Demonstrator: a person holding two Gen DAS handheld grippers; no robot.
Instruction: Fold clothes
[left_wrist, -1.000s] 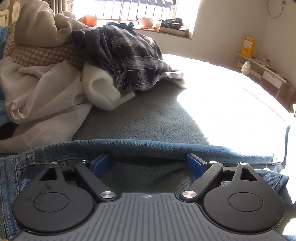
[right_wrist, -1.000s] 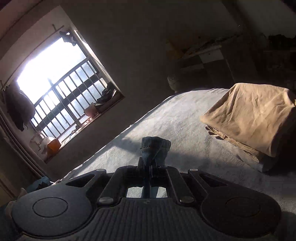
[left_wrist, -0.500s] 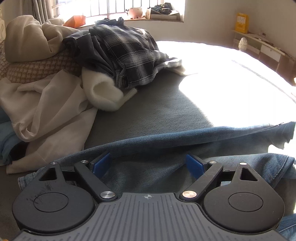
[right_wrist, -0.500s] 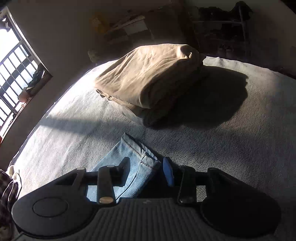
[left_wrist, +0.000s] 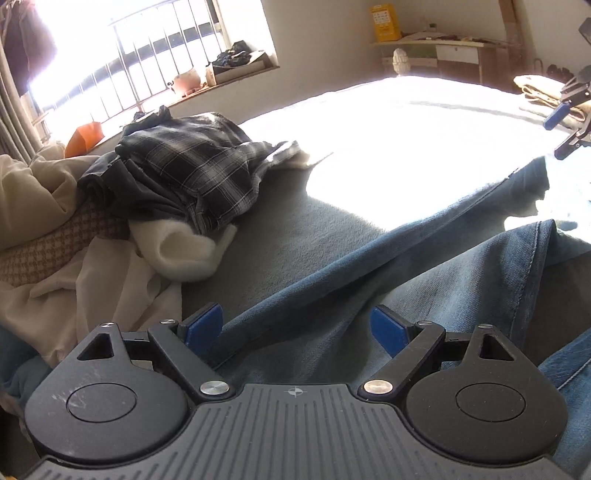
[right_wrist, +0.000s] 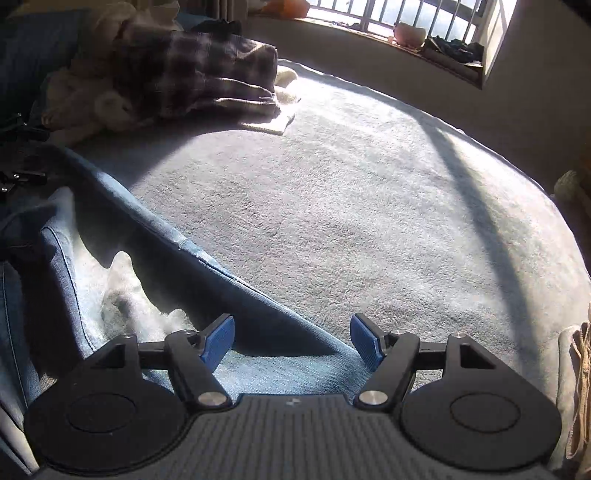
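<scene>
Right gripper no longer pinching the jeans: jaws just opening, cuff dropped flat on the blanket, denim lying loose between the blue pads.

We are in a home bedroom: a wide bed heaped with unfolded clothes, a barred window and a cluttered shelf.
</scene>
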